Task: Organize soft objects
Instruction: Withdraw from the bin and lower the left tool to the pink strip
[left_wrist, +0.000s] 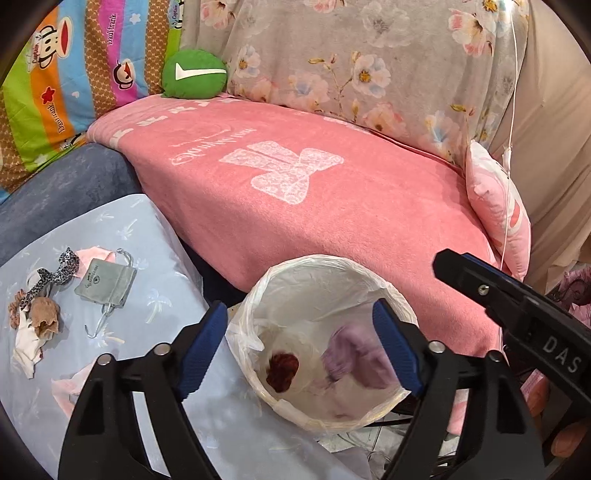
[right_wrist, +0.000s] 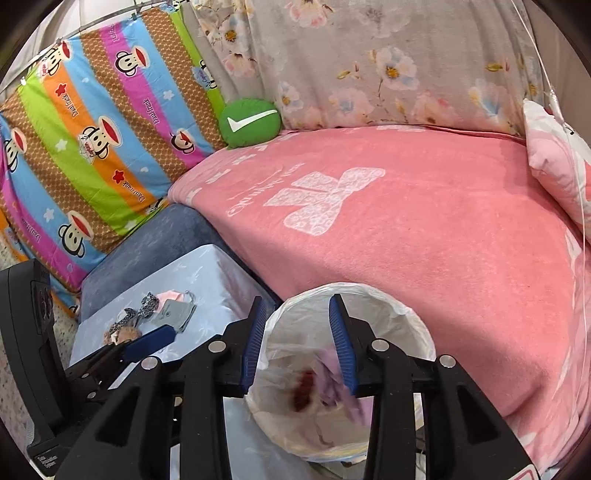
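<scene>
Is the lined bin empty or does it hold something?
Not empty: the bin holds a dark red item and a lilac cloth.

The bin (left_wrist: 384, 291) is lined with thin, glossy, crinkled plastic film. The blanket (left_wrist: 332, 206) is seen as matt, fuzzy pink fleece. The pouch (left_wrist: 107, 282) is made of matt grey cloth with a cord. The table cover (left_wrist: 155, 291) shows a smooth, faintly shiny blue sheet. The gripper pads (right_wrist: 341, 343) are ribbed blue rubber on matt black plastic.
</scene>
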